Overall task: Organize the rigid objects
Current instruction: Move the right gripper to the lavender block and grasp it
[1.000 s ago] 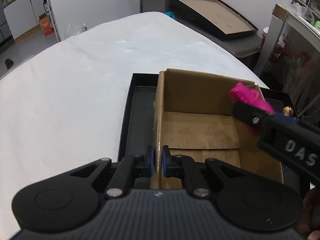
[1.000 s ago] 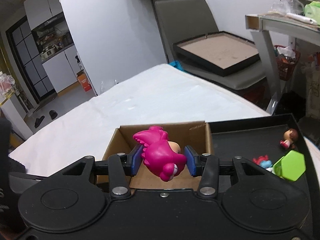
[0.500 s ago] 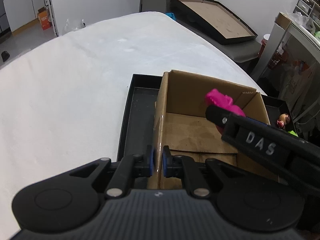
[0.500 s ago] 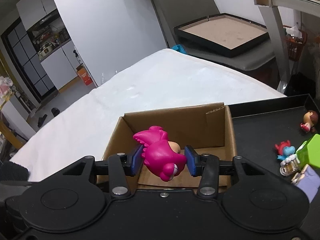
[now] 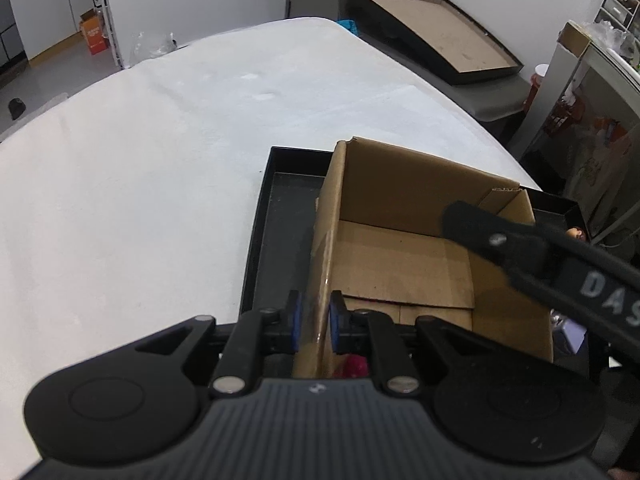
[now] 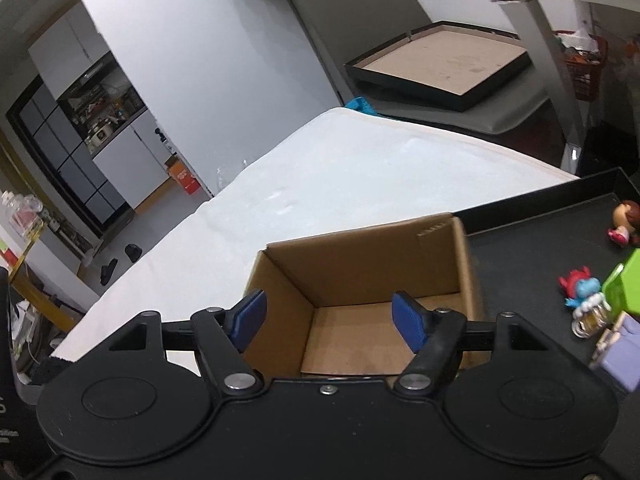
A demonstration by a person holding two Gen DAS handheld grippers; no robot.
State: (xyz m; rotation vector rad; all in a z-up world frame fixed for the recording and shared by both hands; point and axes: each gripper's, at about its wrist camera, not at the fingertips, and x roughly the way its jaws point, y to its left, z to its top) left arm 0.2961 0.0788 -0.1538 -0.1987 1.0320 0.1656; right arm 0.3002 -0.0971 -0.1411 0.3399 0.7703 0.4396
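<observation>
Left gripper: its blue pads are clamped on the near left wall of the cardboard box, one pad outside and one inside — it steadies the box on the black tray.

Right gripper: its fingers stand wide apart with nothing between them, poised above the box's open top (in the left view only its dark arm shows, crossing over the box's right side).

What changed: half a second ago the right fingers held a pink toy figure above the box; now the gap is bare — the toy has been let go.

Pink toy: a sliver of pink shows just behind the left gripper's inner pad, low inside the box at its near wall. It appears to have landed there, though most of it is hidden.

Meaning for the task: one figure seems sorted into the box.

Left to sort: to the right of the right fingers, on the tray, lie a red-and-blue figure, a green block and a small doll.
</observation>
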